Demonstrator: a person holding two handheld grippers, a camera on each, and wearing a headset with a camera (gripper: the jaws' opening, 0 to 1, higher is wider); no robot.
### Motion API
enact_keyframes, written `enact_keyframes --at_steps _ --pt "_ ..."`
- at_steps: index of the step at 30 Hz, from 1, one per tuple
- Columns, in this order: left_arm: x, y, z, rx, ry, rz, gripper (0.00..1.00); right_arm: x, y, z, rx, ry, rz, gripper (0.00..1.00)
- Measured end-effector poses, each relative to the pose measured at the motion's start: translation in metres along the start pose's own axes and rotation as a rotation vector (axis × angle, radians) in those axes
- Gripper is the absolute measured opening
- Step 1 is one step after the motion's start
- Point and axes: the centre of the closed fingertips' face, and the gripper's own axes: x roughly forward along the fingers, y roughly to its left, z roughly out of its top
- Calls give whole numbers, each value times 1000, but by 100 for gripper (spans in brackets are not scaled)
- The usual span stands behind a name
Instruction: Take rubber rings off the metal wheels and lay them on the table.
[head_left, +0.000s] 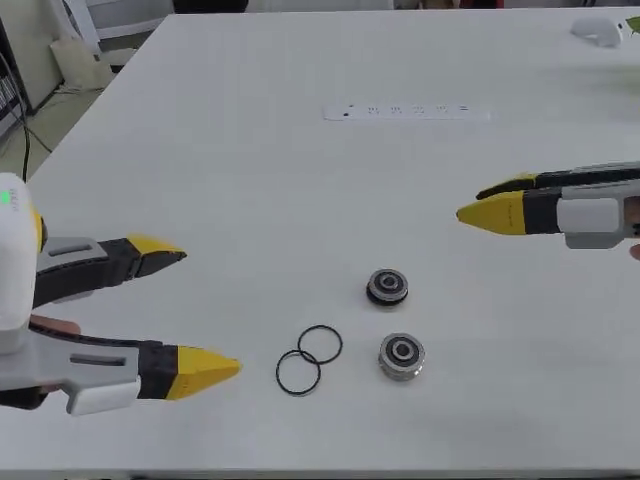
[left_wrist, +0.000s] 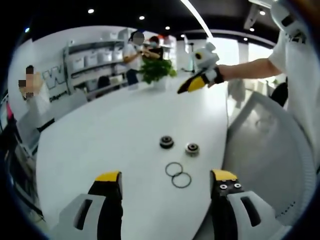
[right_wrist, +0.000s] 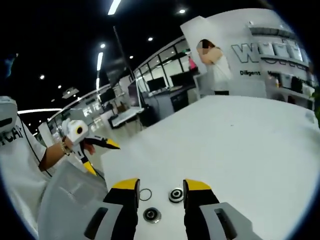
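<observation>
Rubber rings are lying overlapped at lower centre, beside two metal wheels. Left gripper, lower left, and right gripper, right edge, are hovering, jaws apart.

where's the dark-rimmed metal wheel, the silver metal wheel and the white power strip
dark-rimmed round metal wheel (head_left: 387, 287), head view, on its hub
silver round metal wheel (head_left: 401, 355), head view, on its hub
long white power strip (head_left: 410, 112), head view, on its middle
</observation>
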Motion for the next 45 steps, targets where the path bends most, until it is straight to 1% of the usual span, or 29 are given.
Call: enact_keyframes --at_steps 2,3,5,8,12,14,15,16,22,25,28,32,34,36,41,43,45 --pt "0 1 5 4 -8 -1 73 -2 -1 -2 -38 9 -8 34" --pt "1 1 8 7 -11 -1 73 -2 -2 -4 -46 16 -9 34" --pt "2 1 14 14 -16 -1 73 -1 -3 -12 -69 47 -14 33" --pt "6 2 22 27 -20 -5 73 1 -10 -26 -114 87 -17 33" --pt "13 1 33 50 -27 -21 73 5 -13 -38 -123 104 -16 34" --pt "18 0 39 64 -30 -30 72 7 -17 -46 -122 113 -19 34" --pt "20 0 42 71 -31 -34 72 8 -18 -47 -122 115 -20 34" --pt "24 0 46 81 -33 -41 72 8 -22 -51 -115 116 -21 34" --pt "43 3 66 121 -52 -72 72 13 -34 -64 -79 114 -30 34" --pt "53 3 76 143 -72 -92 70 15 -38 -70 -63 116 -31 34" --pt "65 4 83 152 -84 -104 70 18 -40 -75 -45 112 -30 33" --pt "81 3 86 161 -85 -129 69 22 -45 -79 -15 104 -29 33" --pt "92 -1 86 167 -75 -155 68 25 -47 -81 -6 99 -26 33" --pt "100 -4 88 172 -79 -172 68 29 -48 -82 5 95 -20 33" --pt "118 -7 87 164 -75 -200 65 38 -50 -87 9 98 -16 33" --pt "123 -9 86 160 -72 -212 65 42 -50 -87 14 94 -9 33" --pt "129 -10 86 181 -69 -218 64 49 -51 -89 14 95 -6 33"
